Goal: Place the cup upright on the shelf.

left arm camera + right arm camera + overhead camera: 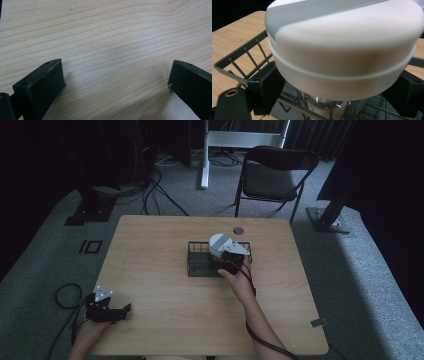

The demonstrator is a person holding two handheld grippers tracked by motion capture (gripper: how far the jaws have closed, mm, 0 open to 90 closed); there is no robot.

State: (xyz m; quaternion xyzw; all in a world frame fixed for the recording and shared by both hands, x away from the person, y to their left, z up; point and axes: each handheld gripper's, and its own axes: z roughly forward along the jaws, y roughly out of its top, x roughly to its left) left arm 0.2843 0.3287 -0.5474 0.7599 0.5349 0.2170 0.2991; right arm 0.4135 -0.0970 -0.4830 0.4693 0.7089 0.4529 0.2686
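A person seated at a pale wooden bench (165,310) works two hand-held grippers. The right gripper (229,261) reaches into a dark wire basket (197,251) that stands near the middle of the bench, toward its far side. Between that gripper's black jaws sits a white, round-lidded container (219,243), upright in the right-hand part of the basket. In the right gripper view the container's (344,47) broad white lid swells over both jaws, which stand on either side of the narrower body just beneath the lid's rim; whether they press the body or merely flank it cannot be told from these pictures. Below the lid a clear, glossy lower part of the container catches the light, and the basket's (239,60) rim and thin upright wires run off to the left over the wood.

The left gripper (120,312) rests well apart from the basket, at the near left corner of the bench, with the person's left hand (90,330) behind it and its cable trailing in a loop onto the grey carpet (45,245). In the left gripper view its jaws are spread wide and released, with bare wood grain between them.

Beyond the bench a black folding chair (274,172) stands on the carpet, and a small round grommet (238,230) is set in the benchtop just behind the basket.
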